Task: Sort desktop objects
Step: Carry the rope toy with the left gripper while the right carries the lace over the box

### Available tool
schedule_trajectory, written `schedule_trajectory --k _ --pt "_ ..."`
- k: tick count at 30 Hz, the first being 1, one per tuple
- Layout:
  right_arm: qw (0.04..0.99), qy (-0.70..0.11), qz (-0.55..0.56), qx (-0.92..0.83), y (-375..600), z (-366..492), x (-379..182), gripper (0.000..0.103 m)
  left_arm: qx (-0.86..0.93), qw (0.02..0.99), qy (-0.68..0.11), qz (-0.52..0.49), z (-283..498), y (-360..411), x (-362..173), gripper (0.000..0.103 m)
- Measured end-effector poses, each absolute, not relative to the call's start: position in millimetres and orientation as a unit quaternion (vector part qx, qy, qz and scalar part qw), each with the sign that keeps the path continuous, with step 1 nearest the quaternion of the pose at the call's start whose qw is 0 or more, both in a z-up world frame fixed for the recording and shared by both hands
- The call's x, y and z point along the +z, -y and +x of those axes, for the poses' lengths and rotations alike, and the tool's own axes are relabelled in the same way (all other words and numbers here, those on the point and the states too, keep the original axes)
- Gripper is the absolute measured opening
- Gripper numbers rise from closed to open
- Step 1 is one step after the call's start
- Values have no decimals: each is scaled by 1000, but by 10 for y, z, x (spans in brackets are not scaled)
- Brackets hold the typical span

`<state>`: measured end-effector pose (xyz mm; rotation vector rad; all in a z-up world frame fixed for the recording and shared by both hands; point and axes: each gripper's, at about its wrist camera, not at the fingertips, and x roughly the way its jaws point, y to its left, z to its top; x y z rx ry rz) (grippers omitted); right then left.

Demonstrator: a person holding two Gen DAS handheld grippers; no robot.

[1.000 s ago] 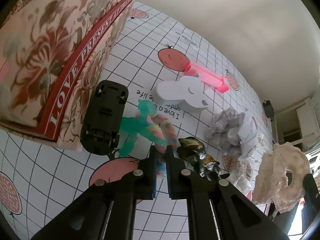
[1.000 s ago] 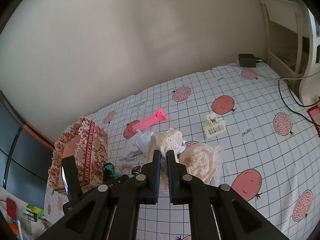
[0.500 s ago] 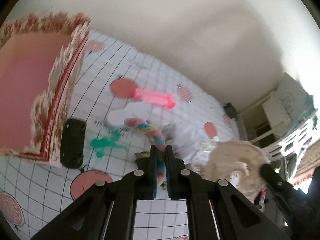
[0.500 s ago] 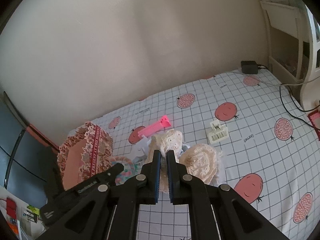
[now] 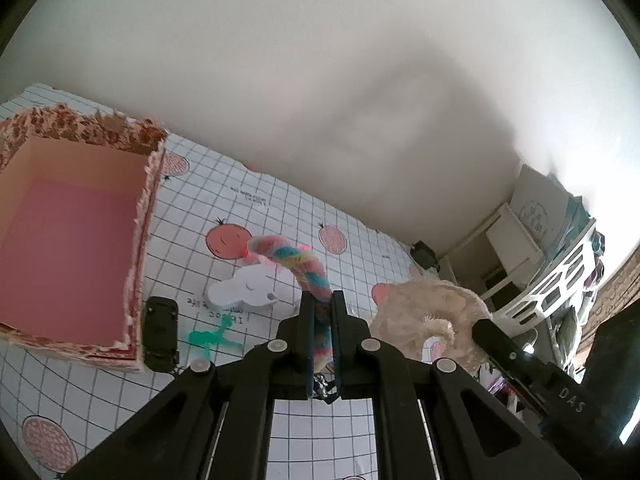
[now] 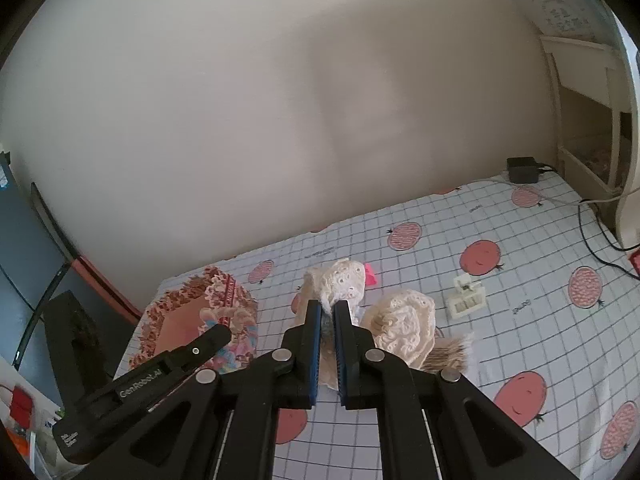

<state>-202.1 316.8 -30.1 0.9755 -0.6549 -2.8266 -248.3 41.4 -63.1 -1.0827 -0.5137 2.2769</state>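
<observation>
**Inspector:** Two grippers in view, both loaded. Start with the largest item.

**Assistant:** That is the patterned box (image 5: 72, 240), open-topped at the left of the bench (image 5: 248, 216). What shows of its pink floor is bare, so I judge nothing has been sorted into it yet.

**Inspector:** Next down?

**Assistant:** The cream lace scrunchie (image 6: 344, 284). The right gripper (image 6: 328, 320) has its fingers clenched on it and holds it clear of the bench. A second lace piece (image 6: 404, 332) lies just beside, on the cloth.

**Inspector:** And the left?

**Assistant:** The left gripper (image 5: 322, 320) is clamped on a rainbow twisted rope (image 5: 298, 264), which arches up and away from the fingertips, off the surface, to the right of the box.

**Inspector:** What remains loose?

**Assistant:** A white cloud-shaped piece (image 5: 244, 290), a black toy car (image 5: 160, 334) touching the box wall, a green fuzzy figure (image 5: 210, 336), and a small cream clip (image 6: 466, 300) well apart to the right.

**Inspector:** Progress?

**Assistant:** Early, in my judgement: two items lifted, none deposited, several untouched.
</observation>
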Motion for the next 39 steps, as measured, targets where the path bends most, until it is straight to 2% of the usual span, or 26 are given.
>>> schedule_trajectory --k 16,39 --pt "90 231 302 -920 -2492 -2123 -301 7 881 228 219 -352 -2442 323 -394 7" --pt "172 216 275 -921 -1553 -2063 -275 7 898 120 292 -307 -2385 1559 -377 7"
